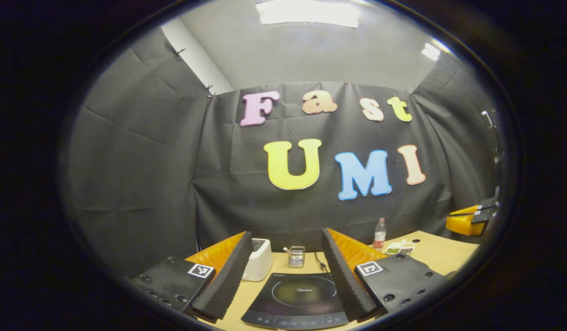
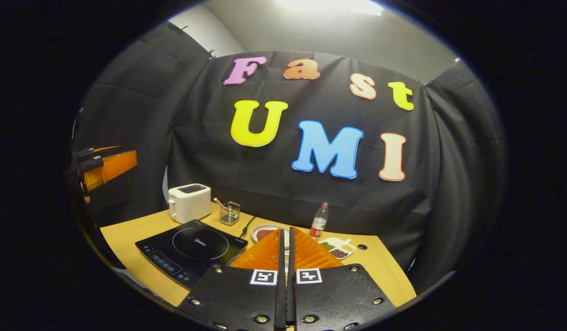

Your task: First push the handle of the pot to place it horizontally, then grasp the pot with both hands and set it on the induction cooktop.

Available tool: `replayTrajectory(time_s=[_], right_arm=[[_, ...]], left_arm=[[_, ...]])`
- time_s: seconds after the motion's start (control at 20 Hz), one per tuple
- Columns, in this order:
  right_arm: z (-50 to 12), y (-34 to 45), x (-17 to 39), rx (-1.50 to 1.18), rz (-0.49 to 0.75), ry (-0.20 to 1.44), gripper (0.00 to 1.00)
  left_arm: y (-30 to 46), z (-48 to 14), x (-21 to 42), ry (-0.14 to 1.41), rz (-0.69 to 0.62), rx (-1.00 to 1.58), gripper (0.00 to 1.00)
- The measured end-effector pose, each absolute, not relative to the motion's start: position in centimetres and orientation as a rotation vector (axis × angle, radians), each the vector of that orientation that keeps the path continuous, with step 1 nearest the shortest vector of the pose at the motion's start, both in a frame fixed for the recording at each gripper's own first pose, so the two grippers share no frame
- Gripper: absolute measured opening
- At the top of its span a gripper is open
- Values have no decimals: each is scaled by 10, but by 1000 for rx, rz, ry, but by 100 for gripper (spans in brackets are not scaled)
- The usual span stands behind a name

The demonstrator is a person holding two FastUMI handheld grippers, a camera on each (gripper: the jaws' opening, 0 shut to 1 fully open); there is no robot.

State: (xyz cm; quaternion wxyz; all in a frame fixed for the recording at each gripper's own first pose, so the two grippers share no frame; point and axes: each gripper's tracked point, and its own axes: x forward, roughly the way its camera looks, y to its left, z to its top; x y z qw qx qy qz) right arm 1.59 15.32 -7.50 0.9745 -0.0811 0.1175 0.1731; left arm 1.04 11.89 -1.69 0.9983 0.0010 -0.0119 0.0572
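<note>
The left gripper [image 1: 288, 271], fingers spread apart, looks straight over the induction cooktop [image 1: 296, 299] near the tabletop's [image 2: 384, 271] front edge (right gripper [image 2: 286, 257] fingers pressed together, cooktop to its left)

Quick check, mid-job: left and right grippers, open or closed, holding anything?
Left gripper: open, fingers spread wide above the induction cooktop, holding nothing.
Right gripper: closed, fingers pressed together, nothing between them.

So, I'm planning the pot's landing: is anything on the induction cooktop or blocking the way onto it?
Nothing visible lies on the induction cooktop; the toaster and the wire holder stand behind it, off its glass.
</note>
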Motion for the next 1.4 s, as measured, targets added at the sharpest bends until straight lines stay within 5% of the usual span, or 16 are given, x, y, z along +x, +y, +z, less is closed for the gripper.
replayTrajectory(time_s=[0.8, 1.4], right_arm=[[-226, 192, -28, -223, 862, 638, 1], [-305, 167, -47, -244, 967, 911, 1]], left_arm=[[77, -52, 8, 79, 296, 5, 97], [55, -50, 27, 107, 331, 47, 96]])
